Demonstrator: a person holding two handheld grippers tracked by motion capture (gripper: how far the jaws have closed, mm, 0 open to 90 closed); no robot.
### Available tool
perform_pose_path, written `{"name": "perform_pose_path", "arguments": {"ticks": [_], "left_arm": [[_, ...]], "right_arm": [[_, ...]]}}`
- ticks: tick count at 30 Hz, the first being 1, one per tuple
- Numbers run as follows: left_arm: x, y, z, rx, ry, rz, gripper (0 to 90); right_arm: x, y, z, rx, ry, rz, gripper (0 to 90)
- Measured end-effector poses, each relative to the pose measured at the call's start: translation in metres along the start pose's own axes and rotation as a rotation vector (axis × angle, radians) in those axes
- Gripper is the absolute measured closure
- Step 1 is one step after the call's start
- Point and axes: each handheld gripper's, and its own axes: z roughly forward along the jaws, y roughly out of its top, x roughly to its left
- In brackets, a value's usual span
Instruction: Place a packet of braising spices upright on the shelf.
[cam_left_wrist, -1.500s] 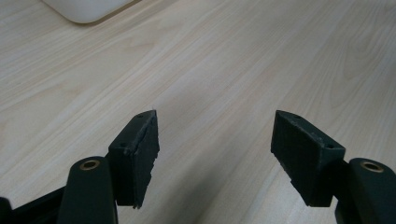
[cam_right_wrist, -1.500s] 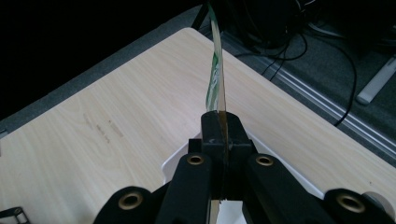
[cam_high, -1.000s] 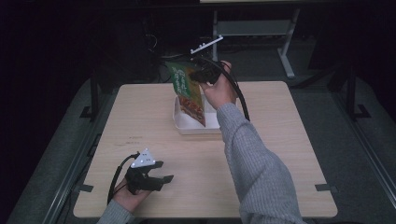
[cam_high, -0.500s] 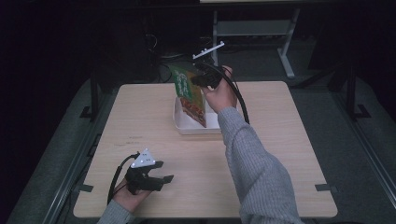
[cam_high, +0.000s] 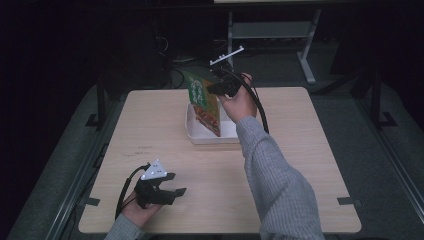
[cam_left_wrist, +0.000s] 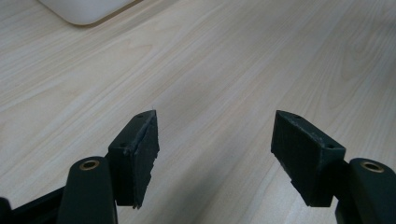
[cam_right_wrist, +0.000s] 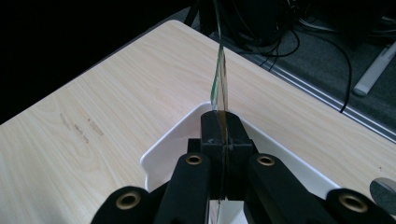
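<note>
A flat green and orange packet (cam_high: 204, 105) hangs upright over a white tray (cam_high: 215, 139) at the far middle of the table. My right gripper (cam_high: 214, 89) is shut on the packet's upper right edge. In the right gripper view the packet (cam_right_wrist: 219, 79) shows edge-on, pinched between the closed jaws of that gripper (cam_right_wrist: 223, 123), with the tray (cam_right_wrist: 170, 147) below. My left gripper (cam_high: 172, 189) rests low at the table's front left, open with nothing between its fingers. In the left gripper view that gripper (cam_left_wrist: 215, 144) has its jaws wide apart over bare wood.
The light wooden table (cam_high: 310, 150) has dark floor and metal framing around it. Cables and a white stand (cam_high: 305, 55) lie beyond the far edge. A corner of the white tray (cam_left_wrist: 84, 9) shows at the top of the left gripper view.
The right hand with the packet has shifted slightly down and right in the picture, staying over the tray. The left gripper has not moved.
</note>
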Motion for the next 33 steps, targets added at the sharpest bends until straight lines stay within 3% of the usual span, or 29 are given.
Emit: {"name": "perform_pose_path", "arguments": {"ticks": [15, 33], "left_arm": [[0.000, 0.000, 0.001, 0.004, -0.002, -0.002, 31.6], [-0.001, 0.000, 0.003, 0.010, -0.007, 0.003, 31.6]], "right_arm": [[-0.003, -0.008, -0.003, 0.030, 0.019, 0.004, 88.8], [-0.015, -0.018, -0.007, 0.069, 0.044, 0.047, 88.5]]}}
